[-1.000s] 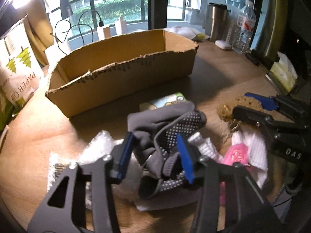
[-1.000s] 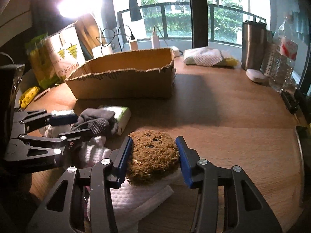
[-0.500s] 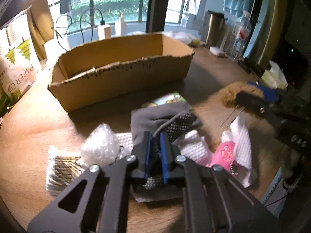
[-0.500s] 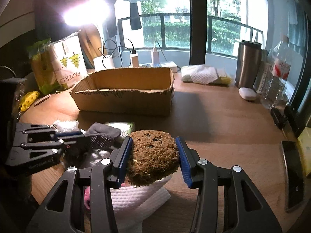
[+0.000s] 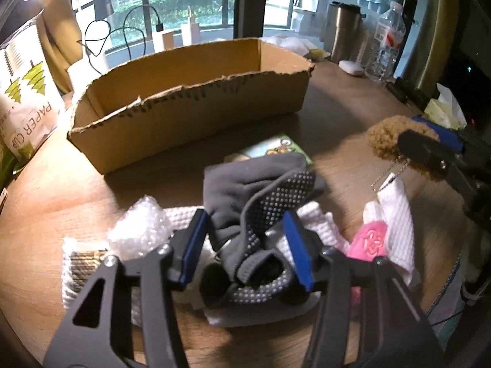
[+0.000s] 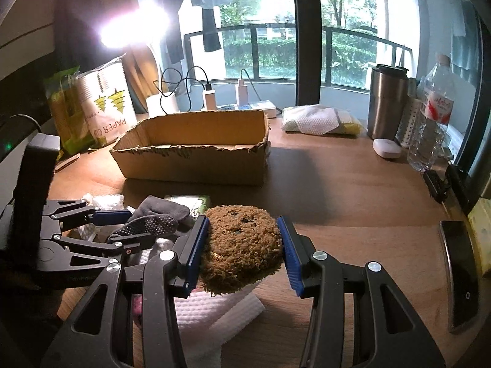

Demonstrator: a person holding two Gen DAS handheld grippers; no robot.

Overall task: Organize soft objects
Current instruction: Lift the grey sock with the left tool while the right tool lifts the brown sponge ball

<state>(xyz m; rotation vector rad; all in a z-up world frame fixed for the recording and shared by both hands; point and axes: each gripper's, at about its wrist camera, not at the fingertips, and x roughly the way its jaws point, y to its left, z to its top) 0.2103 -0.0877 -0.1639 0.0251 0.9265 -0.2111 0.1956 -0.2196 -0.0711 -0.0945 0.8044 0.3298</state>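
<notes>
My left gripper (image 5: 245, 248) is open around a grey glove with dotted grip (image 5: 260, 202), which lies on white cloths on the table. My right gripper (image 6: 242, 247) is shut on a brown fuzzy plush (image 6: 241, 245) and holds it above a white cloth (image 6: 211, 309). The plush also shows in the left wrist view (image 5: 386, 136) at the right, with a chain hanging from it. The open cardboard box (image 5: 190, 104) stands behind the pile; it also shows in the right wrist view (image 6: 193, 159).
Bubble wrap (image 5: 138, 230), a pink item (image 5: 369, 242) and a green packet (image 5: 270, 148) lie in the pile. A steel tumbler (image 6: 386, 101), water bottle (image 6: 429, 116) and phone (image 6: 458, 270) are at the right. A paper cup bag (image 6: 107, 101) stands at the left.
My left gripper, shut on the grey glove half a second ago, has opened again around it. My right gripper has lifted the brown plush higher off the cloth.
</notes>
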